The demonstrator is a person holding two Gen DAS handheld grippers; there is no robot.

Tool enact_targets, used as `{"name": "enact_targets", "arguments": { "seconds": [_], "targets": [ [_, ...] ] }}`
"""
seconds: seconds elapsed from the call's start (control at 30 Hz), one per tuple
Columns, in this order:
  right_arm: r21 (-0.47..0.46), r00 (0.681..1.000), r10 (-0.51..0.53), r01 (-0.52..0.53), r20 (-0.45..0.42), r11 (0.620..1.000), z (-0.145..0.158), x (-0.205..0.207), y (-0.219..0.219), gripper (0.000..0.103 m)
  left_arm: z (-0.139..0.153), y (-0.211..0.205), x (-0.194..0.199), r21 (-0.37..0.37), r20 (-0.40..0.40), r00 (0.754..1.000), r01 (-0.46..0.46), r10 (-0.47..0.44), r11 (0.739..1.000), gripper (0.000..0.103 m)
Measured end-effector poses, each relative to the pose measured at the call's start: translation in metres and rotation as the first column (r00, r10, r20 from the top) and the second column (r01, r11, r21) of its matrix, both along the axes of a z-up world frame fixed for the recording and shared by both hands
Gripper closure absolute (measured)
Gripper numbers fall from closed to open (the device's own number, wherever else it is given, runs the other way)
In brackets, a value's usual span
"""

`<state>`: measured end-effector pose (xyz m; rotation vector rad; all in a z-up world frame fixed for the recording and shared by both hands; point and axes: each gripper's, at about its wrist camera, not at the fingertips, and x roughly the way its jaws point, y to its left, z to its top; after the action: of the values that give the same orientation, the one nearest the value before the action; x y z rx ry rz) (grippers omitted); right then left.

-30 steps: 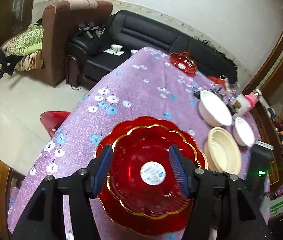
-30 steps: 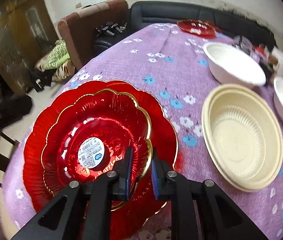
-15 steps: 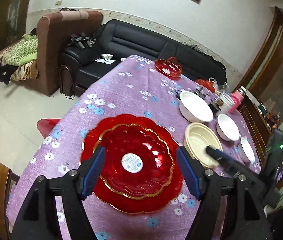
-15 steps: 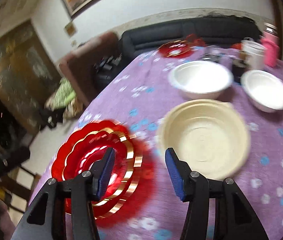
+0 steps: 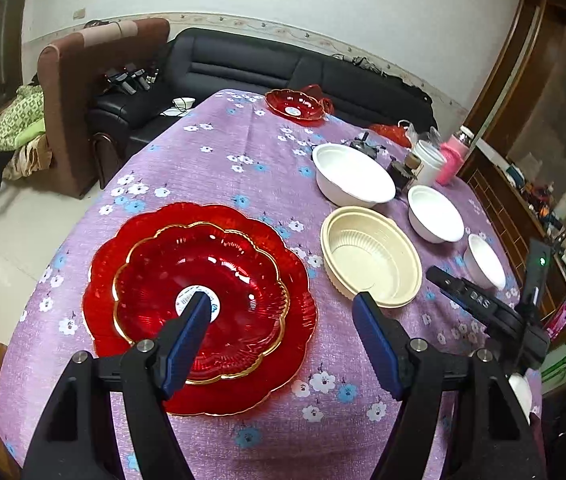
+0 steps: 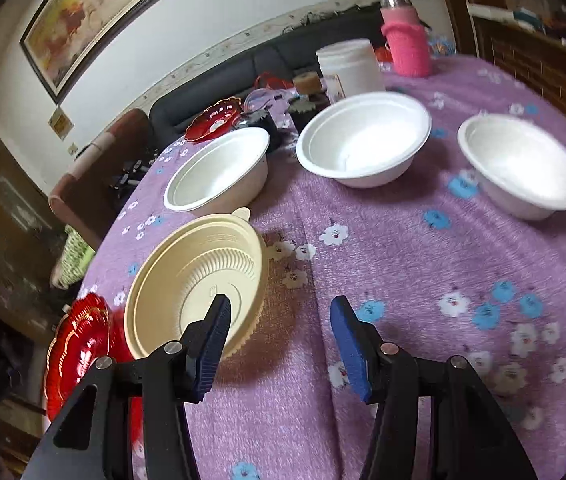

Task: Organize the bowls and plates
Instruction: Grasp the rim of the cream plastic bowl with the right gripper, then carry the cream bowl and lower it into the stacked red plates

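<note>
Free room: the purple flower-printed cloth on the counter [image 6: 423, 280] lies bare ahead of the right tongs [image 6: 279, 320], whose jaws stand apart and empty. A bare strip also runs between the stacked red scalloped glass plates [image 5: 199, 296] and the cream ribbed plastic bowl [image 5: 371, 256].

Obstacles: the cream bowl sits just left of the right tongs' path. Three white plastic bowls stand beyond: a large one [image 6: 219, 168], a middle one [image 6: 363, 140] and a small one [image 6: 523, 164], with gaps of cloth between them. Behind these, a white lidded tub [image 6: 349, 68] and a pink-sleeved bottle [image 6: 405, 36] crowd the far edge. A small red plate [image 5: 293, 106] occupies the far end.
</note>
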<state>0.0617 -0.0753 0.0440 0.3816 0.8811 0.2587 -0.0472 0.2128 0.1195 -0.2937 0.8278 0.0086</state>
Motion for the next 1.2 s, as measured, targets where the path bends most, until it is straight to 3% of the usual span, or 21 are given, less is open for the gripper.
{"name": "enact_targets", "arguments": {
  "seconds": [0.2, 0.27, 0.33, 0.53, 0.67, 0.93, 1.0, 1.07, 1.2],
  "targets": [
    [0.062, 0.998, 0.045, -0.042, -0.044, 0.997, -0.021, 0.017, 0.019, 0.046, -0.007, -0.011, 0.016, 0.029, -0.037, 0.999, -0.006, 0.007, 1.0, 0.031],
    [0.076, 0.997, 0.067, -0.063, -0.047, 0.995, -0.028, 0.02, 0.021, 0.055, -0.01, -0.015, 0.022, 0.034, -0.048, 0.999, -0.004, 0.006, 0.999, 0.031],
    [0.092, 0.995, 0.083, -0.078, -0.047, 0.993, -0.033, 0.02, 0.019, 0.076, -0.013, -0.021, 0.031, 0.035, -0.062, 0.998, -0.002, 0.004, 0.999, 0.031],
    [0.113, 0.993, 0.102, -0.095, -0.054, 0.989, -0.035, 0.021, 0.013, 0.089, -0.025, -0.045, 0.075, 0.04, -0.101, 0.995, 0.022, -0.017, 0.999, 0.031],
    [0.085, 0.995, 0.09, -0.087, -0.034, 0.993, -0.027, 0.016, 0.007, 0.091, -0.036, -0.063, 0.107, 0.049, -0.143, 0.988, 0.058, -0.05, 0.997, 0.031],
    [0.067, 0.996, 0.068, -0.064, -0.055, 0.996, -0.029, 0.021, -0.004, 0.091, -0.068, -0.102, 0.157, 0.156, -0.238, 0.966, 0.137, -0.097, 0.978, 0.031],
    [0.063, 0.996, 0.064, -0.06, -0.063, 0.996, -0.032, 0.021, -0.005, 0.09, -0.075, -0.108, 0.163, 0.157, -0.263, 0.958, 0.161, -0.116, 0.974, 0.041],
    [0.065, 0.996, 0.065, -0.061, -0.066, 0.996, -0.033, 0.023, -0.006, 0.09, -0.081, -0.114, 0.167, 0.157, -0.298, 0.944, 0.191, -0.138, 0.969, 0.082],
    [0.056, 0.996, 0.061, -0.058, -0.061, 0.997, -0.033, 0.025, -0.007, 0.09, -0.076, -0.114, 0.162, 0.17, -0.273, 0.955, 0.167, -0.117, 0.971, 0.085]
  ]
}}
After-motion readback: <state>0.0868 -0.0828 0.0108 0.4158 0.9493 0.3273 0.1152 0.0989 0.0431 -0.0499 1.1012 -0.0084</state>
